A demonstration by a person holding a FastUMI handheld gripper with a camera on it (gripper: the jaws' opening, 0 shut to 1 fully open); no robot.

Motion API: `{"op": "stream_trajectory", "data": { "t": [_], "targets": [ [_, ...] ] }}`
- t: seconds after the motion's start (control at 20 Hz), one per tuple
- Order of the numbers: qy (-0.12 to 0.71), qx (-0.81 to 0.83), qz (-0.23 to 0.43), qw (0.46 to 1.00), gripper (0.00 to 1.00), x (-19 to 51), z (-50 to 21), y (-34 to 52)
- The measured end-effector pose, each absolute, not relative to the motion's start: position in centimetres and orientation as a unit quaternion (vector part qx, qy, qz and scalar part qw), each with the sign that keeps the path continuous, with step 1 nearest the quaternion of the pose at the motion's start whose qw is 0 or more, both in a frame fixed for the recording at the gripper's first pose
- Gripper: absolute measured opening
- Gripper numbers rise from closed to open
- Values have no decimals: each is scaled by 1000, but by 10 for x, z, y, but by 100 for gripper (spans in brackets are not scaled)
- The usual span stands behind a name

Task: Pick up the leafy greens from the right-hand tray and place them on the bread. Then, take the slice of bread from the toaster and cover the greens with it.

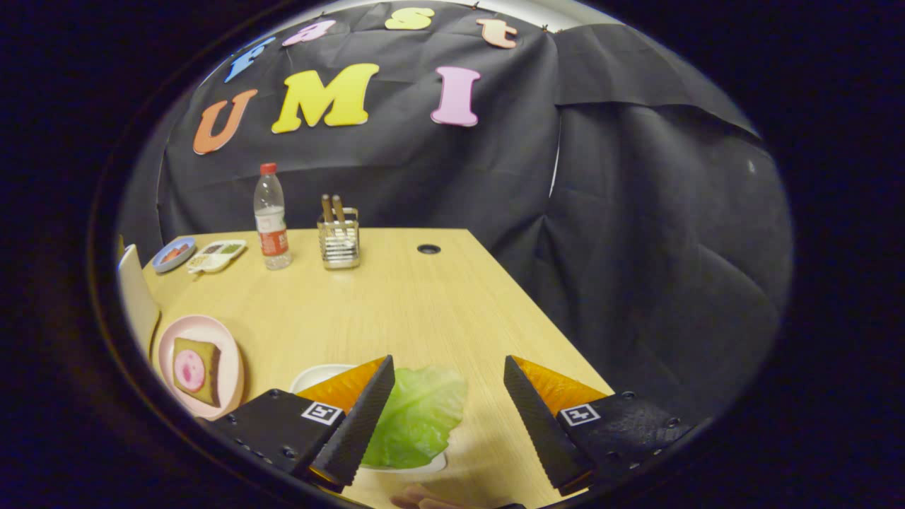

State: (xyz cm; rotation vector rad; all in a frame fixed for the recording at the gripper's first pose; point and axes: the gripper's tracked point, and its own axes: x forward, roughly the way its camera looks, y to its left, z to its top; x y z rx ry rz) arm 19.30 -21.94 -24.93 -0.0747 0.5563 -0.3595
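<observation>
Gripper view is cutting off the white board at the far left and the near rim of the white tray, which the left finger is partly hiding. On the pink plate the bread is sitting with a pink slice on top. Beyond, across the wooden table, a small blue dish, a bottle and a metal holder are standing before black cloth. The gripper is spreading wide, empty, with the leafy greens lying between its fingers.
</observation>
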Motion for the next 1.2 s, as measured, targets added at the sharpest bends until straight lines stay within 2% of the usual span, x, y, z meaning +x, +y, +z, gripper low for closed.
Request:
{"op": "stream_trajectory", "data": {
  "t": [0.45,0.65,0.8,0.85,1.0,1.05,1.15,1.2],
  "targets": [
    [343,-31,-172,923,95,196,-296,-220],
    [346,-38,-166,923,87,205,-296,-213],
    [344,-63,-164,922,64,208,-296,-209],
    [344,-76,-166,921,61,208,-296,-208],
    [338,-104,-173,919,33,208,-297,-207],
    [331,-119,-177,919,30,209,-294,-209],
    [329,-120,-179,919,11,208,-292,-207],
    [322,-119,-178,922,12,209,-289,-207]
  ]
}}
